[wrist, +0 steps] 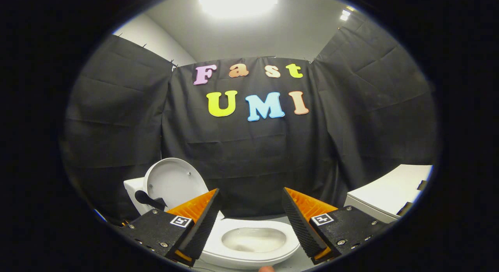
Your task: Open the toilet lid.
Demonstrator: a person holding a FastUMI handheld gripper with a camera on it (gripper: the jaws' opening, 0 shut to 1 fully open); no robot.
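A white toilet (pixel 249 248) stands on the floor below and ahead of my fingers, its seat and bowl (pixel 254 239) showing between them. Its white lid (pixel 173 182) stands raised, leaning back against the tank (pixel 132 190) beyond my left finger. My gripper (pixel 251 196) is open, held above the bowl, with nothing between its orange and black fingers (pixel 202 221). A black piece (pixel 150 200) sticks out beside the lid, just behind the left finger.
Black cloth walls close the booth behind and on both sides of the toilet. A white counter or cabinet (pixel 390 190) stands beyond my right finger. A fingertip (pixel 267 269) shows at the near rim of the toilet. A bright ceiling lamp (pixel 237 1) shines overhead.
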